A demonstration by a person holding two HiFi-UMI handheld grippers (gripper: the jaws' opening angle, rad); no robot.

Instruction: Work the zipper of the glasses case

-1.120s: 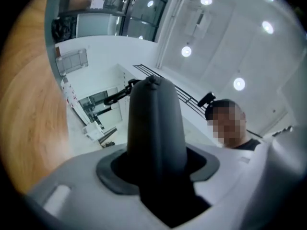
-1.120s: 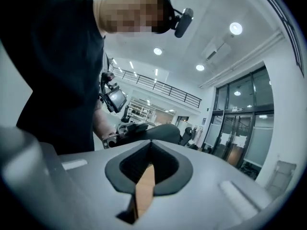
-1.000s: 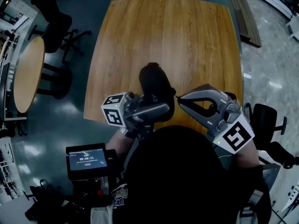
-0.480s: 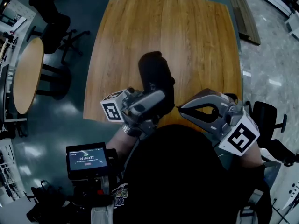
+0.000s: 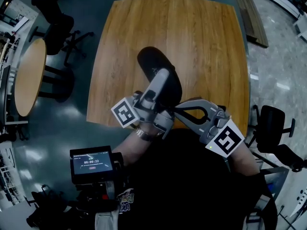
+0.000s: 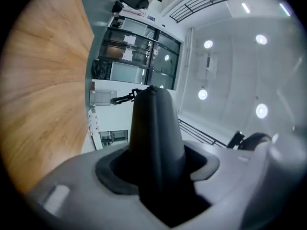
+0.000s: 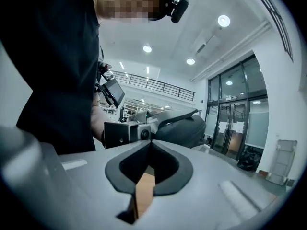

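glasses case (image 5: 149,61) up off the worktop (image 5: 201,32), tilted, near the middle of the head view, long axis toward 11 o'clock. clamped across its width by the left tongs (image 5: 160,80), one grey finger lying along its top face, the other presumably underneath and unseen from above. right tongs (image 7: 151,143) clenched on nothing, tips pressed together, poised just off the case's near end at about 4 o'clock from it, aimed at the case and the left tongs.

step in hand, as a judgement: getting hold of the zipper pull (image 6: 122,97), probably the small dark piece sticking out at 10 o'clock from the case's far tip in the left gripper view, though too small to call for certain.

to do it well:
- first part the right tongs. shut as now, no way to take the zipper pull.
- turn the case with the left wrist until the zipper edge faces the right tongs, rather than reaching round the far end.
- pinch the zipper pull itself, not the fabric beside it.
- draw along the line of the zipper, following the curve at each corner, never straight away from the case.
- hold the left clamp firm but clear of the zipper track, else teeth squeezed and slider stuck.
- watch for the dark shell slipping or twisting in the grip under the pull.
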